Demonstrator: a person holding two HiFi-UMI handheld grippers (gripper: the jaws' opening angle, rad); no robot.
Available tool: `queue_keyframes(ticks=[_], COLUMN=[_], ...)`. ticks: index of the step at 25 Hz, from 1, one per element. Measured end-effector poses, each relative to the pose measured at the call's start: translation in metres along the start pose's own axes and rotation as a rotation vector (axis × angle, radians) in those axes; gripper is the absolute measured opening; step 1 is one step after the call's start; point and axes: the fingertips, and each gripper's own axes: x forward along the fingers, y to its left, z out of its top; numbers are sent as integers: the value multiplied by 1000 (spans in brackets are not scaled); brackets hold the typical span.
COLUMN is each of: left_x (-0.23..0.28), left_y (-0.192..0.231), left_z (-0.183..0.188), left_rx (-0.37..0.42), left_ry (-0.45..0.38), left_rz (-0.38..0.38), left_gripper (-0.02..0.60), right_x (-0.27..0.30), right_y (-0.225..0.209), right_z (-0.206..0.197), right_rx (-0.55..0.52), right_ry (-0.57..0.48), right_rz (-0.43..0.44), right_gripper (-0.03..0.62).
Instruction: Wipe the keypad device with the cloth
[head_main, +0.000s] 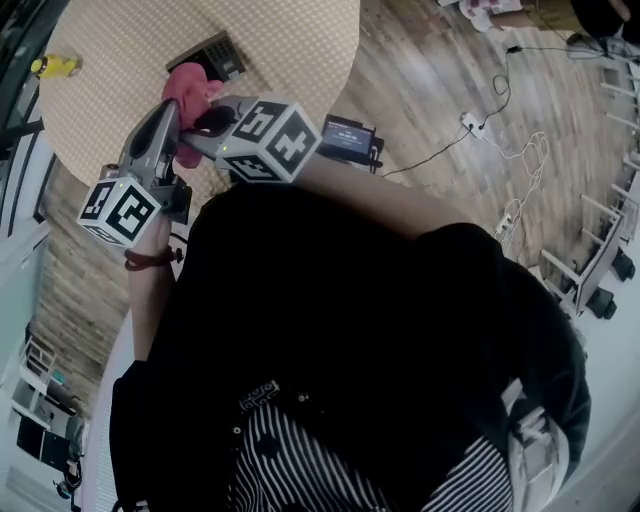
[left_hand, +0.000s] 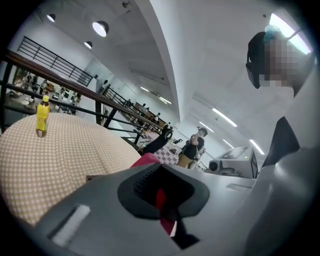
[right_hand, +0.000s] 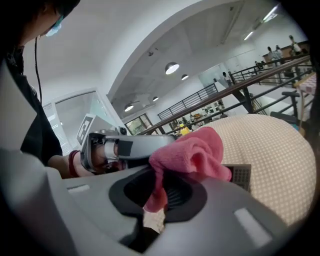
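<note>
Right gripper view shows my right claw (right_hand: 161, 195) clamped on the pink cloth (right_hand: 192, 150), my left claw (left_hand: 162, 197) pinching another fold, I reckon to bunch a wiping pad, near the keypad device (right_hand: 242, 176) lying well in from the bench (right_hand: 280, 150) edge.

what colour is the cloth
The cloth is pink; the right gripper view shows it best.

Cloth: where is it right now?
Head view, upper left: the cloth is gripped by the left tool and the right tool, over the table, next to the keypad.
</note>
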Motion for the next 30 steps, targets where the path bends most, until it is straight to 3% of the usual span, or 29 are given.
queue_keyframes(ticks=[3, 8, 12, 14, 22, 30], left_x=[-10, -34, -28, -16, 24, 28], left_y=[22, 55, 50, 51, 71, 89], left_z=[-11, -25, -33, -36, -20, -23], left_rx=[17, 18, 68, 55, 75, 67], left_ry=[89, 160, 205, 227, 271, 290], left_rz=[-66, -187, -283, -300, -232, -157], left_gripper=[5, 5, 3, 5, 5, 5], right_x=[27, 71, 70, 68, 70, 83], right_y=[3, 14, 8, -4, -45, -55], right_z=[-12, -26, -33, -34, -14, -16], right_rx=[40, 78, 105, 129, 158, 154], right_ry=[27, 50, 53, 52, 55, 74], right_rz=[-53, -123, -185, -205, -186, -130], right_gripper=[46, 46, 46, 46, 46, 46])
